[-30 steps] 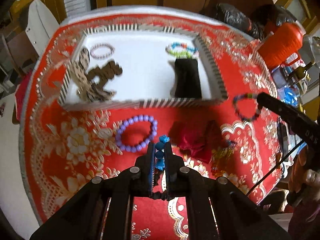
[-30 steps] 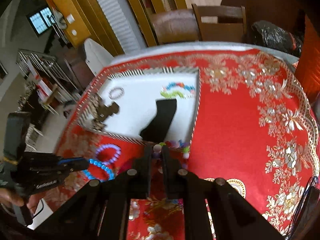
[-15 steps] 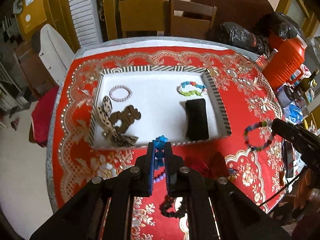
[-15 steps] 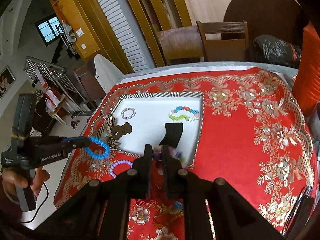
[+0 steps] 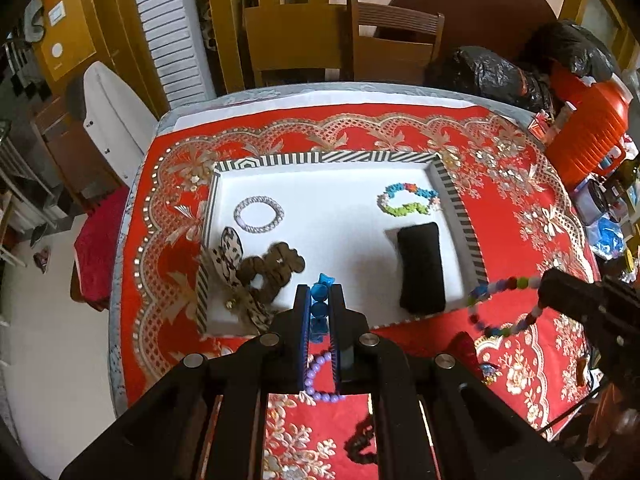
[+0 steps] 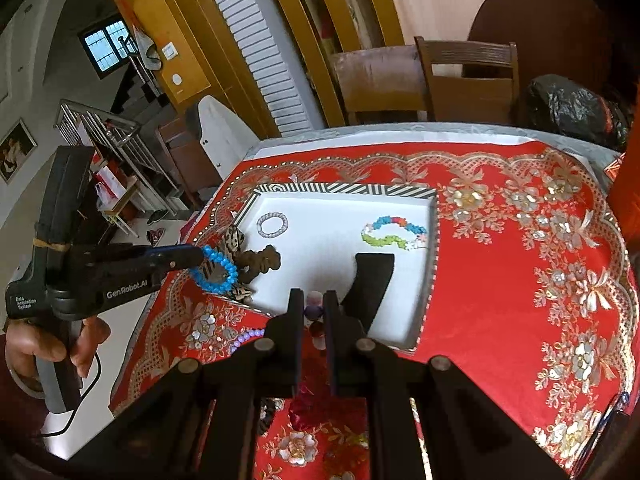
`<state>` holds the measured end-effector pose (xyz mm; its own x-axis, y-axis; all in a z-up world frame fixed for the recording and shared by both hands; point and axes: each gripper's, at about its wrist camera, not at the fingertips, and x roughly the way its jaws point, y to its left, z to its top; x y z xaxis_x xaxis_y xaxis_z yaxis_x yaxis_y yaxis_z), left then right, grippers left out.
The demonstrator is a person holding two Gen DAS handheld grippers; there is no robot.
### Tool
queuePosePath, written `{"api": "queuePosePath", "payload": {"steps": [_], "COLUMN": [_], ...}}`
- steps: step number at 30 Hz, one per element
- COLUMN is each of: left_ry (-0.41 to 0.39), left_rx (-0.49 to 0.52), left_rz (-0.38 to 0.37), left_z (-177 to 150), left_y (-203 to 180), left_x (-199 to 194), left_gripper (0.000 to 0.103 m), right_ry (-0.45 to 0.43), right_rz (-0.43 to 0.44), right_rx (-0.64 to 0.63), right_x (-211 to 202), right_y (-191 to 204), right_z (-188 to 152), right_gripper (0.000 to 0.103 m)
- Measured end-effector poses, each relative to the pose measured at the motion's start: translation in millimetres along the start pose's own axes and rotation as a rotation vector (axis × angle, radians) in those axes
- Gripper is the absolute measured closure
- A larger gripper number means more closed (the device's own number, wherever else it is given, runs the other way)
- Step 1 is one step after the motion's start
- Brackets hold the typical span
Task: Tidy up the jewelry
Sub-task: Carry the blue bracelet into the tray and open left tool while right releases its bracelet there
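Note:
My left gripper (image 5: pixel 319 292) is shut on a blue bead bracelet (image 5: pixel 319 312), held in the air over the near edge of the white tray with a striped rim (image 5: pixel 328 158). In the right wrist view the same bracelet (image 6: pixel 214 270) hangs as a loop from the left gripper (image 6: pixel 196 255). My right gripper (image 6: pixel 313 296) is shut on a multicoloured bead bracelet (image 6: pixel 314 310), whose loop (image 5: pixel 500 312) dangles from it by the tray's near right corner. The tray holds a silvery bracelet (image 5: pixel 259 214), a green and blue bracelet (image 5: pixel 408 204), a black pouch (image 5: pixel 420 268), a brown scrunchie (image 5: pixel 272 266) and a spotted bow (image 5: pixel 232 252).
A purple bead bracelet (image 5: pixel 320 376) lies on the red patterned cloth (image 5: pixel 520 184) under my left gripper. A dark bead string (image 5: pixel 360 444) lies nearer. An orange container (image 5: pixel 588 140) and black bags (image 5: pixel 492 72) crowd the far right. Wooden chairs (image 5: pixel 392 40) stand behind the table.
Both grippers have risen and drawn back from the table, each carrying its bracelet. The blue bracelet now hangs over the tray's near edge, and the purple bracelet stays on the cloth.

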<state>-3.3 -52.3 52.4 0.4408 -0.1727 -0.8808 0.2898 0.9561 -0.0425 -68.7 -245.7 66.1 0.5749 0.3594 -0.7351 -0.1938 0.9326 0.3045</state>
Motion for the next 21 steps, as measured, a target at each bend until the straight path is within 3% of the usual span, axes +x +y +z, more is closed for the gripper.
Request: {"api": "queuePosePath", "payload": {"steps": [9, 21], "left_ry": [0.031, 0.078], "left_rx": [-0.024, -0.051], "left_rz": [-0.01, -0.031], "left_z": [33.8, 92.8], "left_y": [20.1, 31.3], "left_x": [28.6, 87.7], "left_gripper": [0.103, 0.103], "right_ry": [0.037, 0.137], "right_rz": [0.013, 0.053], "right_rx": [0.0, 0.006], "right_x": [37.3, 126.3], "right_y": [2.8, 4.7], "right_z": [19.9, 46.2], "right_gripper": [0.093, 0.093]}}
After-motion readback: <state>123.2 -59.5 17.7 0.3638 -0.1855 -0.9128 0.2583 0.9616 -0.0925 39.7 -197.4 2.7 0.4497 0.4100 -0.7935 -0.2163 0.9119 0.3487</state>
